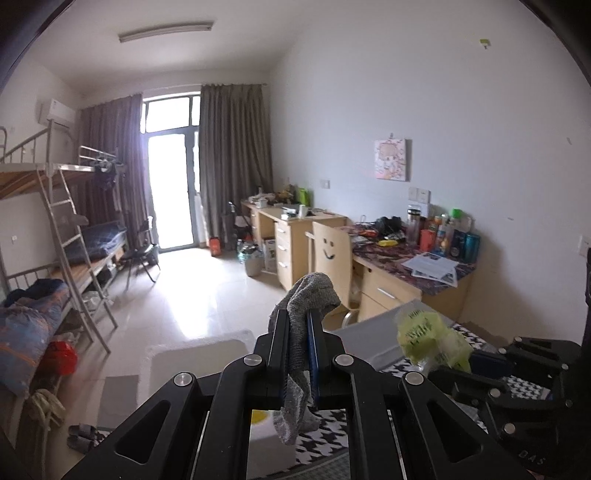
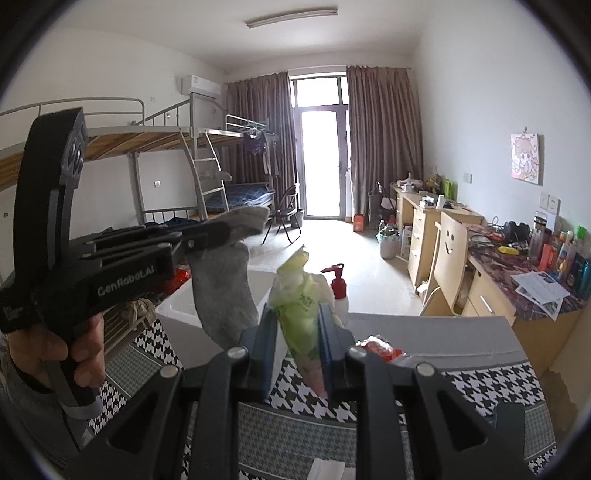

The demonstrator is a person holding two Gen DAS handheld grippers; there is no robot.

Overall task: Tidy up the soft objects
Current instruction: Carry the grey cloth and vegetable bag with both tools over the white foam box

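White walls [image 1: 443, 110], white ceiling w/ tube light [image 1: 166, 31] at top. Center back: bright glass door [image 1: 171, 192], brown curtains [image 1: 236, 155] both sides, glare on pale tile floor [image 1: 192, 295]. Left of frame: metal bunk beds [image 1: 55, 221] w/ ladder, AC unit [image 1: 57, 112] upper left. Right side: wood desks [image 1: 291, 236] along wall, cluttered; chair [image 1: 332, 258] w/ smiley on back; small pic [image 1: 392, 159] on wall.

Grey sock [image 1: 300, 332]: knit, limp, raised above houndstooth cloth [image 1: 325, 439], toe end flopped over top, other end dangling below.
Green-and-white plastic bag [image 2: 300, 314]: crumpled, bunched upright, raised above same cloth, right of sock.
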